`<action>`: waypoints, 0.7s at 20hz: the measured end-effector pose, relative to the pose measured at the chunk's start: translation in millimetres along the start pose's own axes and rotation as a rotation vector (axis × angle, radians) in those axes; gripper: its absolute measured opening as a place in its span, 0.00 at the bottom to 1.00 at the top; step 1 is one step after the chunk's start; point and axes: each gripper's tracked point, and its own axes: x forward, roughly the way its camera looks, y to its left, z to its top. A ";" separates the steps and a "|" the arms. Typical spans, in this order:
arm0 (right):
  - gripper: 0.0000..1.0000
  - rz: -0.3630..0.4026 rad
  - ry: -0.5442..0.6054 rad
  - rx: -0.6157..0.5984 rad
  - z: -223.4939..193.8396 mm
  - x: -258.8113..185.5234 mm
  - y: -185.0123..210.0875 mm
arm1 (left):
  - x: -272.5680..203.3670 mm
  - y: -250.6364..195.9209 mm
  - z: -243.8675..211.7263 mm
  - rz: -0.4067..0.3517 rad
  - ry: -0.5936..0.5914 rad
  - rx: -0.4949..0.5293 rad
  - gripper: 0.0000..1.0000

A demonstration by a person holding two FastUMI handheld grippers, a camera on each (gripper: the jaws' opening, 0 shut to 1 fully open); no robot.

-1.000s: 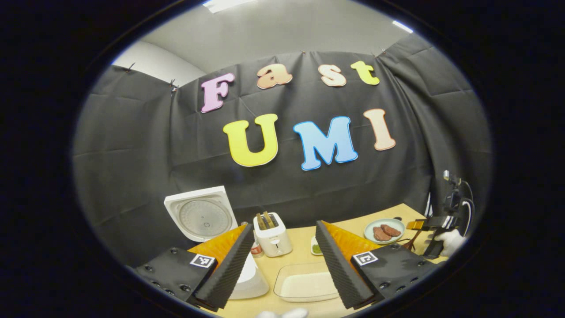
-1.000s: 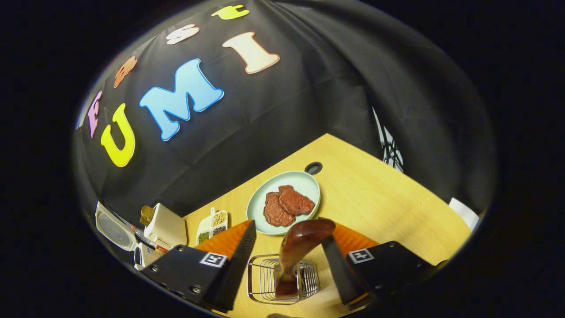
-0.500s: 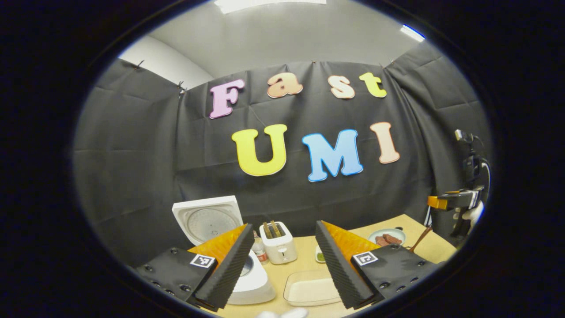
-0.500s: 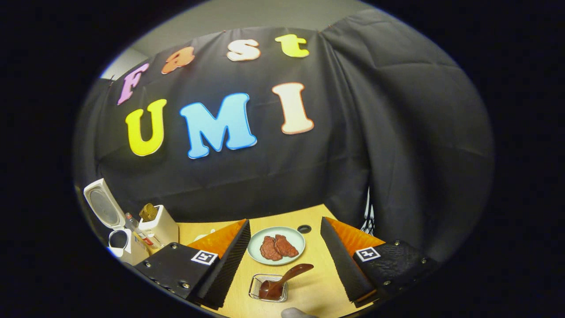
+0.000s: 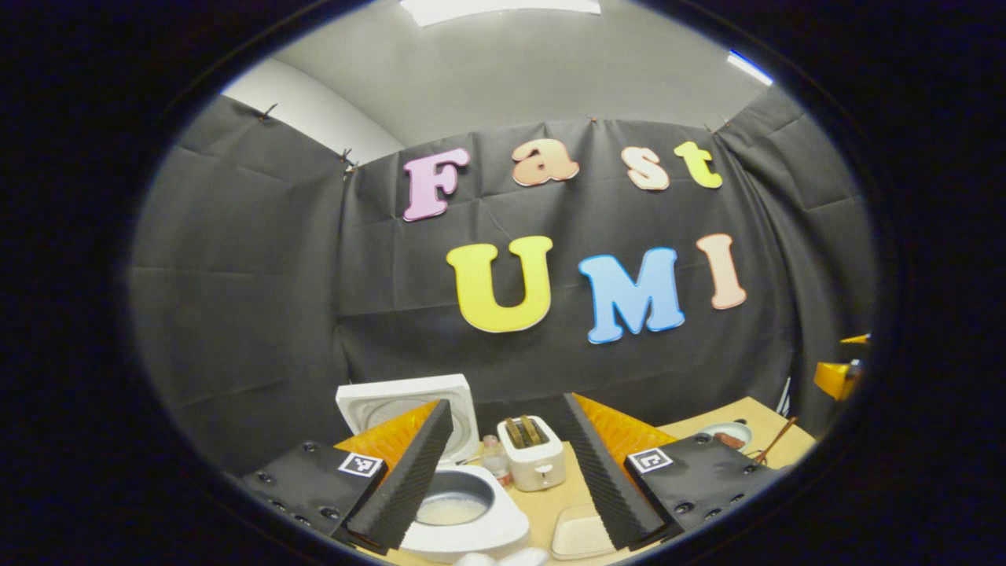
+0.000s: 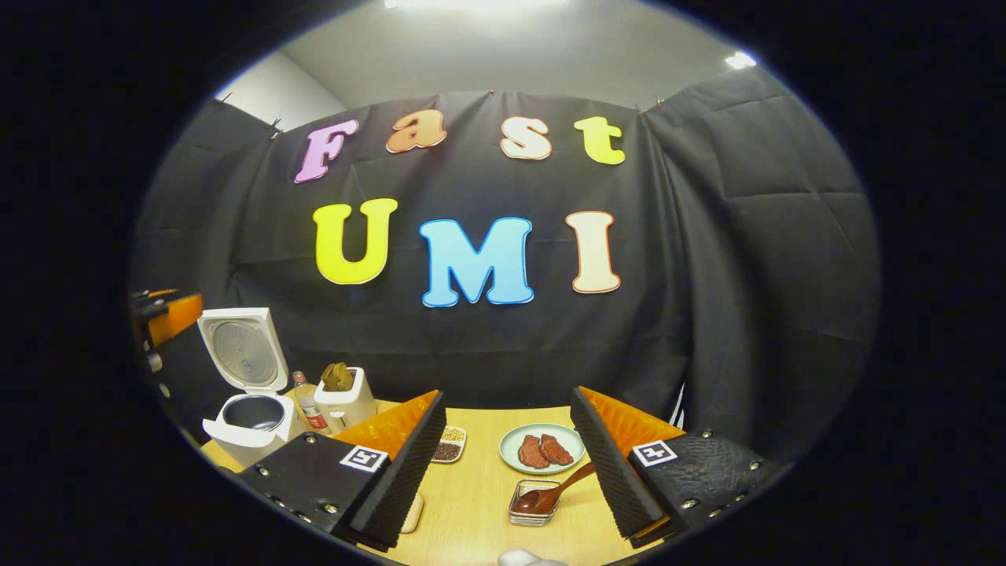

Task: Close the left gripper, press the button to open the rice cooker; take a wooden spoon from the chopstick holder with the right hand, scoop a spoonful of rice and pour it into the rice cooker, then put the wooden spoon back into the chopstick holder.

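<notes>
**A:** Starting nearest in the right gripper view, how did the right gripper [image 6: 503, 472] stand?

**B:** Its fingers were spread wide with nothing between them. Past the tips, on the wooden table [image 6: 471, 503], stood the chopstick holder [image 6: 534, 503], a small wire basket. The wooden spoon [image 6: 554, 494] sat in it, bowl down, handle leaning up toward the right finger without touching it.

**A:** And beyond the chopstick holder?

**B:** Just behind it lay a pale green plate [image 6: 542, 450] with two reddish pieces on it. To the holder's left lay a small dish of beans [image 6: 449, 445]. Farther left of the holder stood a toaster [image 6: 344, 397], then a small bottle [image 6: 308, 402], then the rice cooker [image 6: 250, 413] with its lid upright and open. The other gripper showed at the edge beyond the cooker.

**A:** What of the left gripper view?

**B:** The left gripper [image 5: 503, 479] was also spread apart and empty. The rice cooker [image 5: 464, 511] sat close below, between the fingers and toward the left one, with white rice in the pot. A pale tray [image 5: 580, 536] lay just right of the cooker, against the right finger.

**A:** Farther off?

**B:** Behind the cooker stood the toaster [image 5: 533, 452], and far to the cooker's right the plate [image 5: 727, 434] and the spoon's handle [image 5: 774, 442] slanted up.
</notes>
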 end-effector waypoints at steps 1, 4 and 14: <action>0.97 0.016 0.016 0.004 -7.9 -2.6 11.1 | 18.1 15.1 8.7 0.025 -0.016 0.010 0.97; 0.98 0.051 0.067 0.035 -22.8 -12.0 40.4 | 79.3 55.1 23.0 0.075 0.009 0.010 0.99; 0.98 0.080 0.154 0.071 -42.8 -15.0 84.7 | 264.4 168.5 -22.8 0.255 0.198 0.030 0.96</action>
